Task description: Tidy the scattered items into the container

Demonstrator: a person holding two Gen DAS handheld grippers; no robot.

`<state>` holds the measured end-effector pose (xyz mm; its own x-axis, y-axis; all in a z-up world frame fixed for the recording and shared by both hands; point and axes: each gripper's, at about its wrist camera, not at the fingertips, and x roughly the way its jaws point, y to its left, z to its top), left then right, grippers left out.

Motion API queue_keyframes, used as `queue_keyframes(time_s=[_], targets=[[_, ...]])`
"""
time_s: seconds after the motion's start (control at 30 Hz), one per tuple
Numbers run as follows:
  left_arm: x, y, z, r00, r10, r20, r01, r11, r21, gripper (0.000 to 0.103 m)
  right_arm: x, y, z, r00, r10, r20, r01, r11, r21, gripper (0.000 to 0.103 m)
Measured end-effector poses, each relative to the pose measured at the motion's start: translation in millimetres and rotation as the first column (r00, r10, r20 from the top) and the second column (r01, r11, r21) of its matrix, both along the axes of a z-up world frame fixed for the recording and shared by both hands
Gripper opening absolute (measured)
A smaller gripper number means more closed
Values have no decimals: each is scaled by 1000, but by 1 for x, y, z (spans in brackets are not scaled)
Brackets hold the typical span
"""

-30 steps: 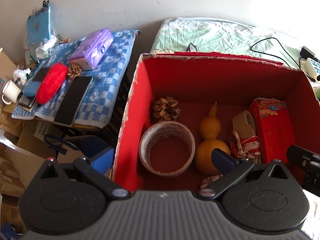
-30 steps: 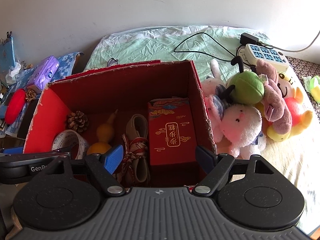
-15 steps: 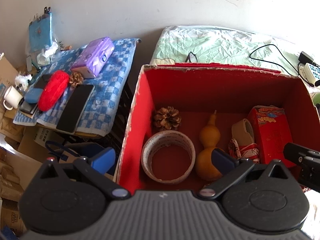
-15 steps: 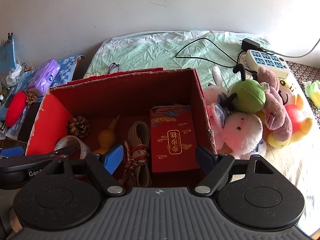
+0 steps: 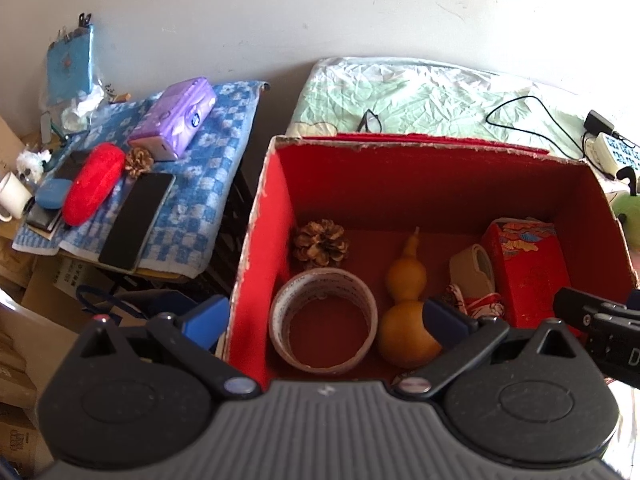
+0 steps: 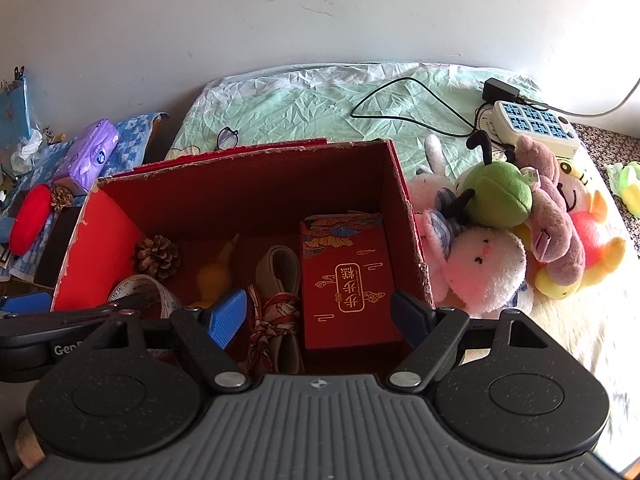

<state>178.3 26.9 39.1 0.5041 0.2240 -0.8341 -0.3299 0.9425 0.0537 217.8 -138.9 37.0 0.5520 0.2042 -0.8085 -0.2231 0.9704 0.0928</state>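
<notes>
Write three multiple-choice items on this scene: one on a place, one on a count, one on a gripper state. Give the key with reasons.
1. Where does the tape roll lie?
A. on the bed
B. in the red box, beside the gourd
C. on the blue checked cloth

2. How many pine cones show?
A. one
B. two
C. four

3. How is the right gripper?
A. open, empty
B. shut on the gourd
C. shut on a toy

Key:
1 B, it rests on the box floor left of the gourd.
2 B, one in the box, one on the checked cloth.
3 A, its fingers stand wide apart with nothing between.
</notes>
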Motion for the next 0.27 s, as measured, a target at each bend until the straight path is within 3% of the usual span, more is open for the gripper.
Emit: queue_keyframes(time_s=[0.13, 0.27], targets=[[-2, 7, 2, 999, 15, 30, -14, 999, -42, 102, -1, -1, 0, 1000, -11, -1, 11, 1000, 3, 82], [0, 7, 1, 1000, 24, 21, -23, 999, -31, 102, -3, -2, 1, 1000, -17, -4, 17, 1000, 2, 82]])
